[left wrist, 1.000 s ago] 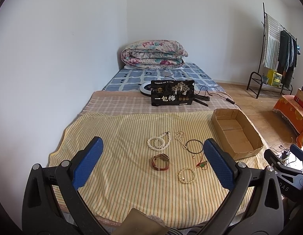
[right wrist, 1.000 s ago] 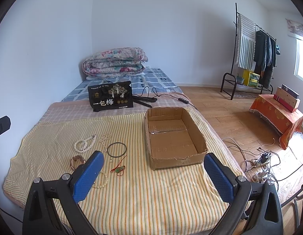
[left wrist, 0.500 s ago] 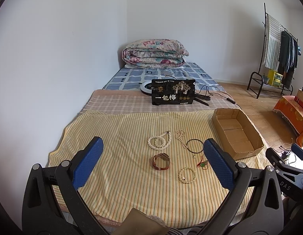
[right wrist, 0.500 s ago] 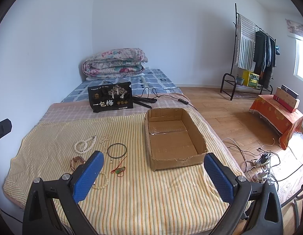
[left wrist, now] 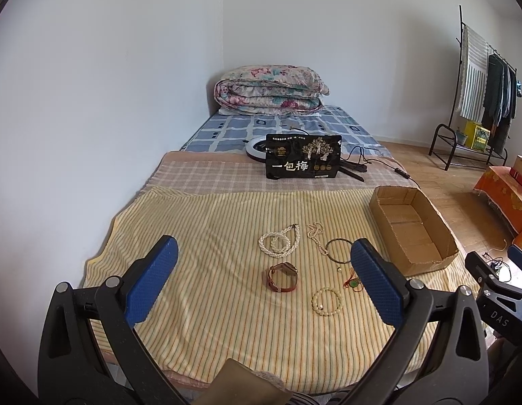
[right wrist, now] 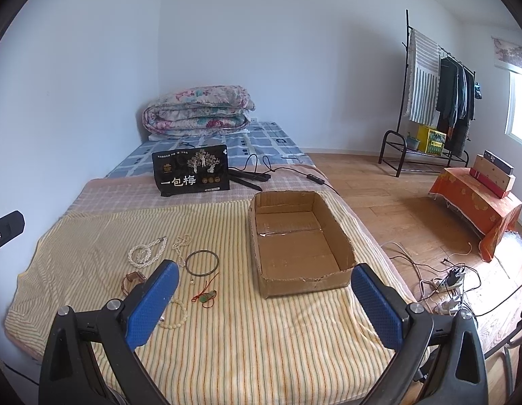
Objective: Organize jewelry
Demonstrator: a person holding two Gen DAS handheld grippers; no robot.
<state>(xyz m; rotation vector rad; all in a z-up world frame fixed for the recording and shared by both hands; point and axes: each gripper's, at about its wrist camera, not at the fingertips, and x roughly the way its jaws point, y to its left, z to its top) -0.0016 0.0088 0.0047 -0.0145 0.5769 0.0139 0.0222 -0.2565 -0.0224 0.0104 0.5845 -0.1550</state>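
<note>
Jewelry lies on a yellow striped blanket (left wrist: 200, 229): a pearl necklace (left wrist: 279, 243) (right wrist: 147, 252), a thin bead strand (left wrist: 315, 233), a dark bangle (left wrist: 340, 250) (right wrist: 202, 262), a brown-strap watch (left wrist: 283, 276) (right wrist: 132, 280), a cream bead bracelet (left wrist: 327, 301) (right wrist: 175, 317) and a red-cord green pendant (left wrist: 354, 283) (right wrist: 205, 295). An empty cardboard box (left wrist: 413, 229) (right wrist: 298, 239) sits to their right. My left gripper (left wrist: 262, 281) is open, above the blanket's near side. My right gripper (right wrist: 264, 303) is open, in front of the box.
A black printed bag (left wrist: 303, 162) stands behind the blanket, with a ring light (left wrist: 256, 146) and cables (right wrist: 261, 172). A folded quilt (left wrist: 269, 91) lies at the bed's far end. A clothes rack (right wrist: 433, 101), an orange-covered stand (right wrist: 477, 202) and floor cables (right wrist: 450, 276) are on the right.
Both grippers have drifted only slightly; the view has barely shifted. No jewelry has moved.
</note>
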